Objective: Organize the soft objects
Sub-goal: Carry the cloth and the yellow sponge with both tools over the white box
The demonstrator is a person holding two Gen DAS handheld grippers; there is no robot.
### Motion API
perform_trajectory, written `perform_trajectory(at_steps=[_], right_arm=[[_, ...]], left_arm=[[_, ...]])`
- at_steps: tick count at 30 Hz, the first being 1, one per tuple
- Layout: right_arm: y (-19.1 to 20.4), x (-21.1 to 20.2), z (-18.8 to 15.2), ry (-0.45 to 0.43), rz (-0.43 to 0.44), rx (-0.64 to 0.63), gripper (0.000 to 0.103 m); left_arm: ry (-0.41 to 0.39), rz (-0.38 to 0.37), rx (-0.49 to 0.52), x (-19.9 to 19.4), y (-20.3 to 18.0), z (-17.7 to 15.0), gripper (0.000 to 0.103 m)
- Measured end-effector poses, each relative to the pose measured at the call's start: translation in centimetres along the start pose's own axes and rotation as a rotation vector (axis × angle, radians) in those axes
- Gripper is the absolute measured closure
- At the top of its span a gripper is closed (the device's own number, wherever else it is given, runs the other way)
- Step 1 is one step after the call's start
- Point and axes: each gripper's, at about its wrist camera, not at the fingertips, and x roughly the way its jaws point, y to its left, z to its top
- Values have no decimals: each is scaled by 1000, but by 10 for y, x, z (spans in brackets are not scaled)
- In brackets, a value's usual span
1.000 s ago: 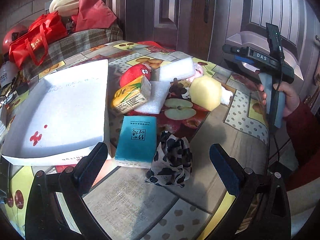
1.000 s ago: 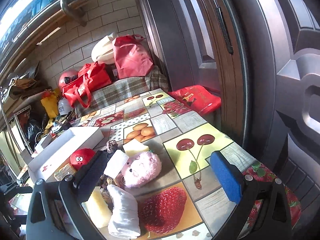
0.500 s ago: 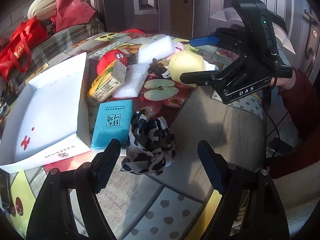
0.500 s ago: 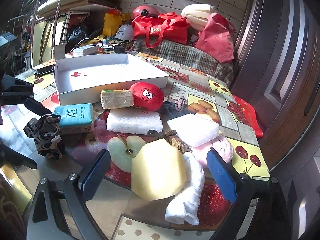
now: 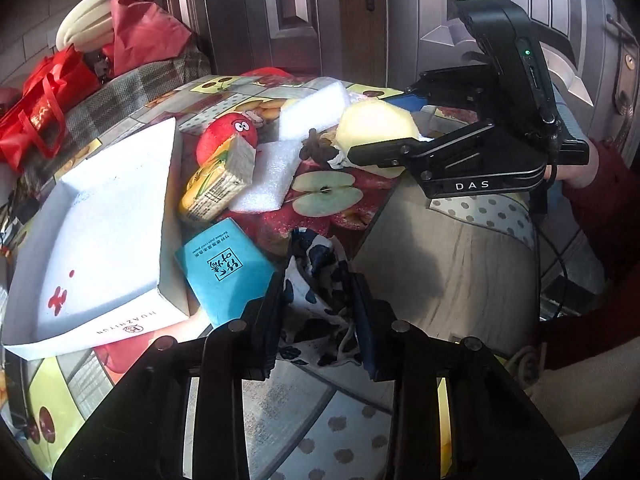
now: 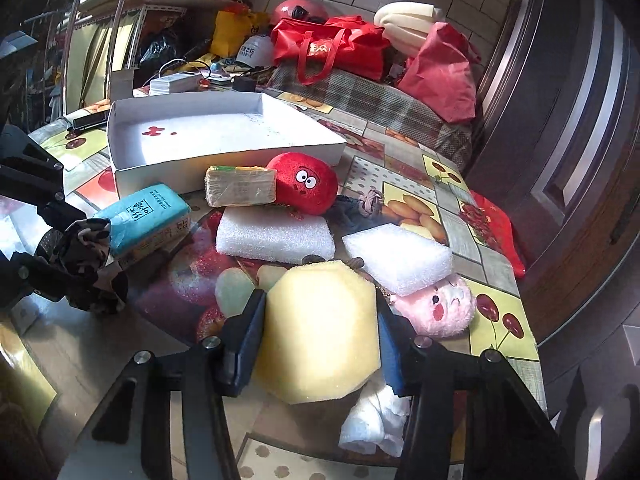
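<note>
Your left gripper pinched the spotted cloth, fingers pressed into it on both sides, cloth bunched on the table. Just left of that claw lay the blue pack, touching the cloth; further left, the white box, open. Ahead of the claw: the carton leaning on the red plush, and a foam pad.

Your right gripper clamped the yellow sponge, one finger on each flat side. Just right of it sat the pink plush; beyond its right finger, a foam block touching the sponge's top. A white cloth lay under the claw.
</note>
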Motion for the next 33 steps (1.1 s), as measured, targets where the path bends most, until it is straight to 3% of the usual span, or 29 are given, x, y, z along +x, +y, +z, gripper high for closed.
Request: perform_trajectory(at_steps=[3, 6, 8, 10, 13, 17, 33], right_arm=[[-7, -18, 11, -101, 19, 65, 53], [-12, -30, 19, -212, 13, 146, 52], [-15, -30, 19, -261, -1, 213, 52], [-19, -28, 16, -286, 1, 280, 52], [-28, -28, 12, -310, -7, 362, 52], [-35, -28, 10, -329, -27, 425, 52], [-17, -17, 26, -355, 13, 391, 52]], left_arm=[[-78, 29, -23, -13, 6, 0, 71], [-212, 105, -92, -33, 21, -2, 71], [-329, 200, -189, -49, 41, -8, 71], [-397, 245, -315, -60, 69, -16, 71], [-415, 353, -476, -70, 106, -31, 71], [-422, 449, -540, -75, 124, -40, 71], [-398, 519, -490, -59, 135, -31, 71]])
